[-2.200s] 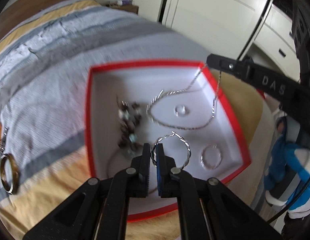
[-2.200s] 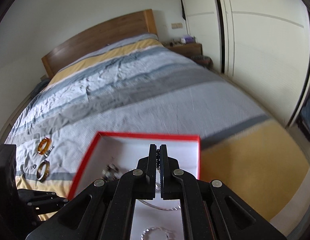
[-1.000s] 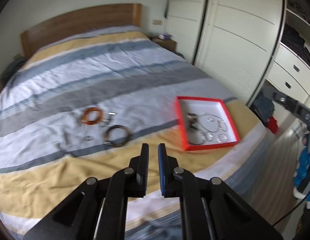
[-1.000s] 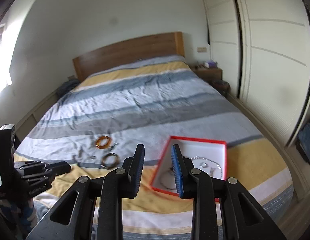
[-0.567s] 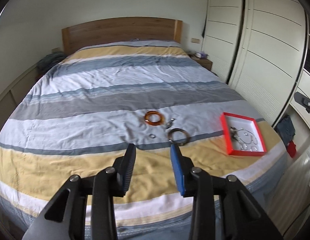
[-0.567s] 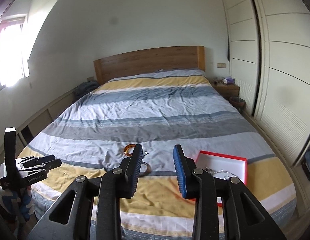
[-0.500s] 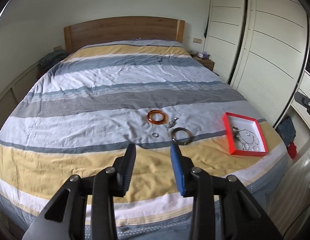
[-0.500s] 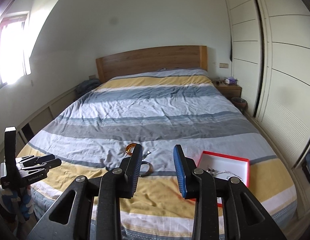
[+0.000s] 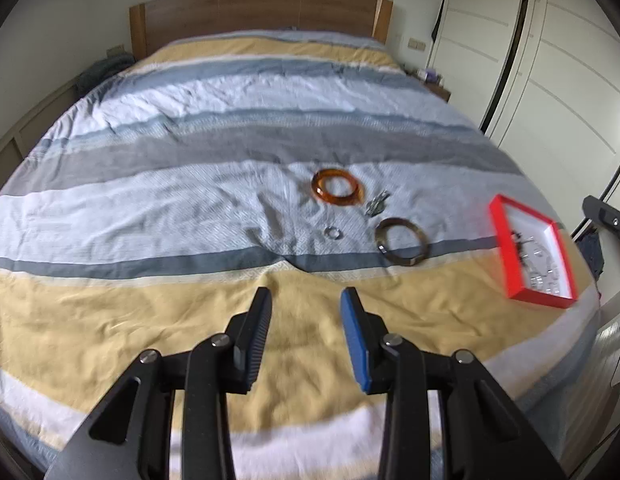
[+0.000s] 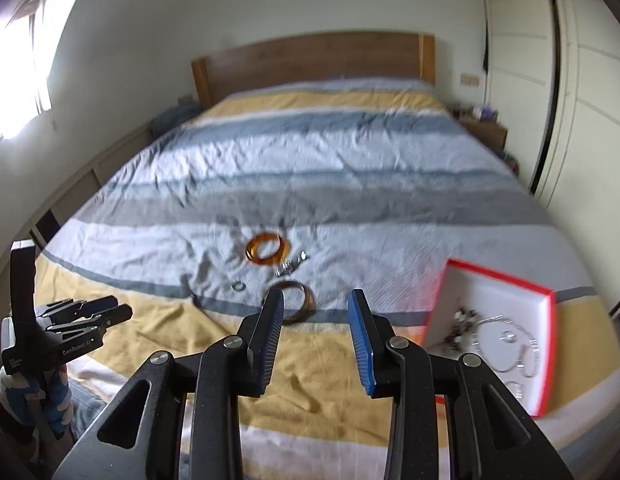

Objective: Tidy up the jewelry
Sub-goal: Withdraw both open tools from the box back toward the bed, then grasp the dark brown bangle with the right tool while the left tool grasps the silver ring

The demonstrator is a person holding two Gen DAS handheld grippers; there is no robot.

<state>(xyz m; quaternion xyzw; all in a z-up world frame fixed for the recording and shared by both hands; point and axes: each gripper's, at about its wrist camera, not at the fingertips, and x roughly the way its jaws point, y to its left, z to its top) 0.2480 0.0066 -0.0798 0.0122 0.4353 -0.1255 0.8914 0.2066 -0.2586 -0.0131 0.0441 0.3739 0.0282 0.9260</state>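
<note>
Loose jewelry lies on the striped bed cover: an amber bangle [image 9: 337, 187] [image 10: 267, 249], a small silver piece [image 9: 376, 205] [image 10: 292, 264], a small ring [image 9: 333, 233] [image 10: 239, 287] and a dark bangle [image 9: 402, 242] [image 10: 304, 300], which the right gripper's left finger partly hides in the right wrist view. To the right a red box [image 9: 500, 248] [image 10: 490, 292] with a white inside holds chains, hoops and beads. My left gripper [image 9: 306, 312] [image 10: 82, 312] hangs open and empty over the yellow stripe, short of the bangles. My right gripper [image 10: 316, 308] is also open and empty.
The bed cover [image 9: 190, 152] stretches back to a wooden headboard [image 9: 262, 12]. White wardrobe doors [image 9: 550, 80] stand along the right and a nightstand [image 10: 484, 126] sits beside the headboard. A gloved hand [image 10: 30, 392] holds the left gripper at the bed's near left corner.
Both grippers let go of jewelry over the red box, pulled far back and opened. Over the last half second both have come down and closer to the loose bangles.
</note>
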